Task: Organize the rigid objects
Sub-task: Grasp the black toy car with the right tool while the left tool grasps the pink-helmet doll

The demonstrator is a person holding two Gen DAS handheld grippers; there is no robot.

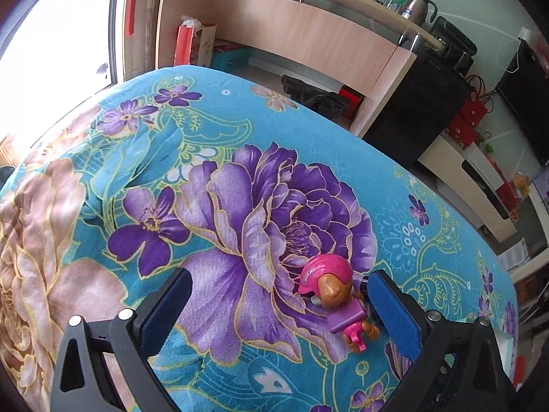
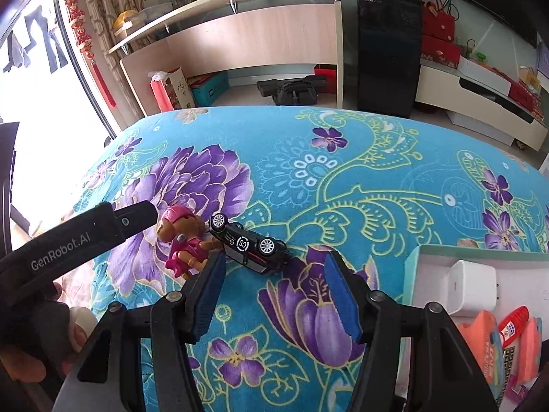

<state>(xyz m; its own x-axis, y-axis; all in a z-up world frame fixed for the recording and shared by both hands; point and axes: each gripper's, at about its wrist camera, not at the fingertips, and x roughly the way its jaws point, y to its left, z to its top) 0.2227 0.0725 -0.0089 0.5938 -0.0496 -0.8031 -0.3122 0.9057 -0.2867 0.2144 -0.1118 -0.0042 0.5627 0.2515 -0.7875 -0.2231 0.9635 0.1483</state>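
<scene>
The left gripper [image 1: 278, 312] stood spread wide around the toy dog [image 1: 334, 297], which lay on the flowered cloth [image 1: 206, 137] against its right pad. The right gripper [image 2: 274, 295] stood half spread and empty; the overturned toy car [image 2: 248, 242] lay at its twelve o'clock. Closing on the dog looked next. The left gripper read "GenRobot.AI"; the car's underside, "CS".

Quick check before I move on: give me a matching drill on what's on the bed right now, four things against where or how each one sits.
Things:
1. pink-helmeted toy pup figure
2. black toy car
3. white wall charger
4. left gripper

States:
A. lying on its side, wheels showing
B. inside the white box
C. jaws wide open, nothing held
D. on the purple flower print, close beside one blue pad

Pairs: 1-D, 2-A, 3-B, 4-C
</scene>
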